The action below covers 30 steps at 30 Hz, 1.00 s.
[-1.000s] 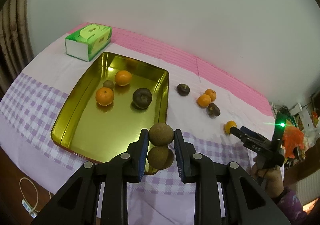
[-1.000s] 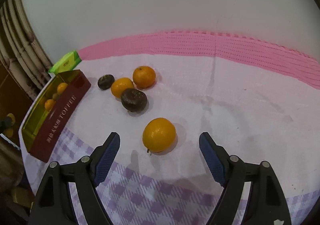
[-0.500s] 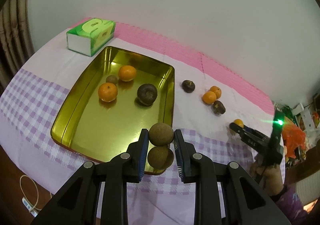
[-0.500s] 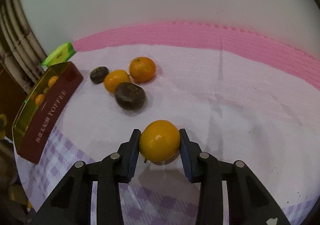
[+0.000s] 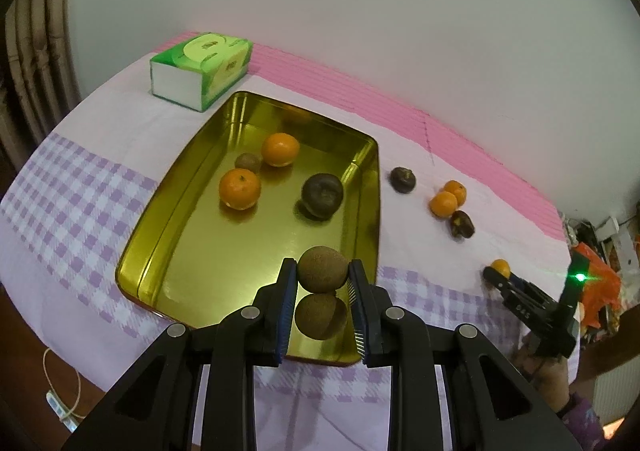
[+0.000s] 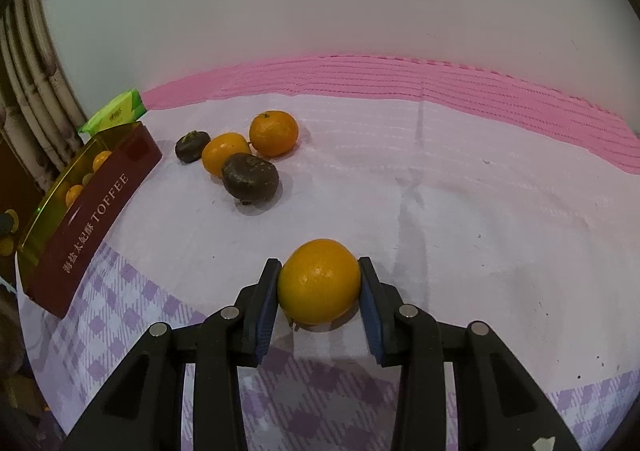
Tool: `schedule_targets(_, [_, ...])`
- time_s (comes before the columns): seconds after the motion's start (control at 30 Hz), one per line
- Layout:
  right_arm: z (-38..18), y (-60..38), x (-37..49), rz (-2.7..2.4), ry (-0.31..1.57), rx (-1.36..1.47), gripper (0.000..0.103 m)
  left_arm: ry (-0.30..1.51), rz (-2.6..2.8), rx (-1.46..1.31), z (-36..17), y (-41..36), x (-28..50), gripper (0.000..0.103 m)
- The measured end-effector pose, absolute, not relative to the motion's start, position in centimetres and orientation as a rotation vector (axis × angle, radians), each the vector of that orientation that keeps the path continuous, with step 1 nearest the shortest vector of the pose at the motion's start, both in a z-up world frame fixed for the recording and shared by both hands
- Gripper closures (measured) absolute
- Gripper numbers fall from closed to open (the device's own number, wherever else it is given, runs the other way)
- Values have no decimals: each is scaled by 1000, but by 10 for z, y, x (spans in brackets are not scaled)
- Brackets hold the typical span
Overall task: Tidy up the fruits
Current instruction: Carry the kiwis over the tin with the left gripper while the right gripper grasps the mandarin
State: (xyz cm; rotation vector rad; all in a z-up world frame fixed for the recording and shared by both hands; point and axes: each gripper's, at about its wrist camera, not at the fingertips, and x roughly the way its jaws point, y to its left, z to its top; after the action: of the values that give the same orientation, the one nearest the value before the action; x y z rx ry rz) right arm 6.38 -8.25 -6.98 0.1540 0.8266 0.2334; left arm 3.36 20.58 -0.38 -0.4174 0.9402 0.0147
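A brown kiwi (image 5: 322, 269) is pinched between the pads of the left hand-held gripper (image 5: 322, 293), above the near end of the gold tray (image 5: 224, 251), where its reflection is seen. A small orange (image 6: 319, 281) is clamped across its widest part by the right hand-held gripper (image 6: 319, 287), low over the desk (image 6: 460, 191), well to the right of the tray. Both fruits are judged light, round and prone to rolling; the kiwi is likely soft, so gentle pressure at the middle is advised. Inside the tray lie two oranges, a small kiwi and a dark fruit (image 5: 322, 195). Right of the tray, four more fruits are left on the cloth. A green tissue box (image 5: 200, 69) stands behind the tray, near a pale wall.
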Motion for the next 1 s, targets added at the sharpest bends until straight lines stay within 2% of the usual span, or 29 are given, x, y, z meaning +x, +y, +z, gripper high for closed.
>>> schedule_targets(0.6, [-71, -79, 64, 228, 827, 147, 68, 951, 137, -260, -23, 211, 48, 77])
schedule_targets(1.0, [-71, -79, 64, 228, 827, 147, 68, 970, 167, -258, -28, 216, 51, 77])
